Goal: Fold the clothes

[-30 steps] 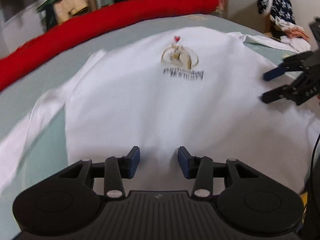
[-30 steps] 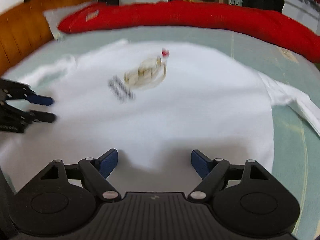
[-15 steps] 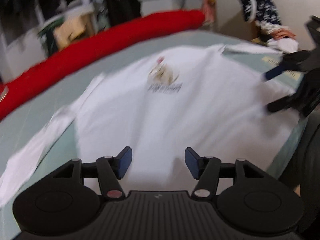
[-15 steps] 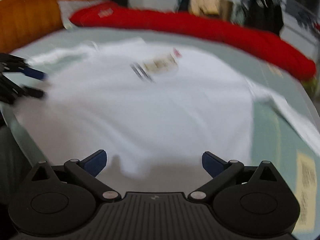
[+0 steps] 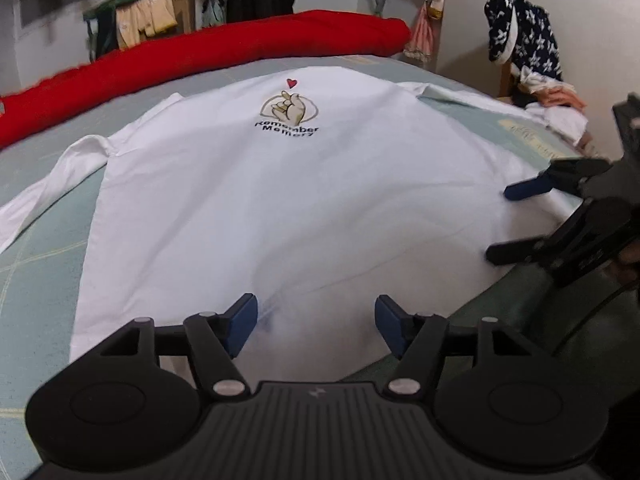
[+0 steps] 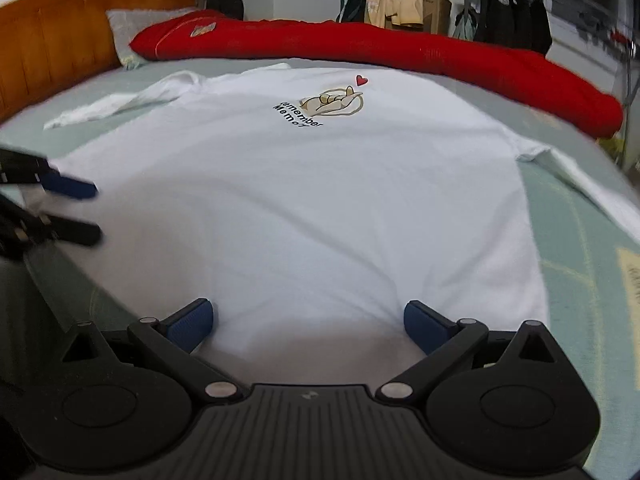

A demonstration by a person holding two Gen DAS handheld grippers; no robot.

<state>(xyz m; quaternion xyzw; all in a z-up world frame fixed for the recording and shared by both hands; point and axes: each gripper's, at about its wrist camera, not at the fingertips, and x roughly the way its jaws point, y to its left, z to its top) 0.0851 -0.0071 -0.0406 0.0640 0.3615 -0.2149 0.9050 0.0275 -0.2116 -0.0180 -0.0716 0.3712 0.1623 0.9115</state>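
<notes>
A white T-shirt (image 5: 288, 200) lies spread flat, print side up, on a pale green bed (image 5: 36, 280), its hem nearest both cameras and its collar end toward 12 o'clock. The left gripper (image 5: 316, 322) hangs over the hem; its jaws have just been opening and stand apart, nothing pinched between them. The right gripper (image 6: 308, 322) hangs over the hem too, jaws spread wide, holding nothing. From the left wrist view, the right gripper sits at 3 o'clock. A long red bolster (image 6: 400, 52) runs along the far edge of the bed at 12 o'clock, beyond the shirt.
</notes>
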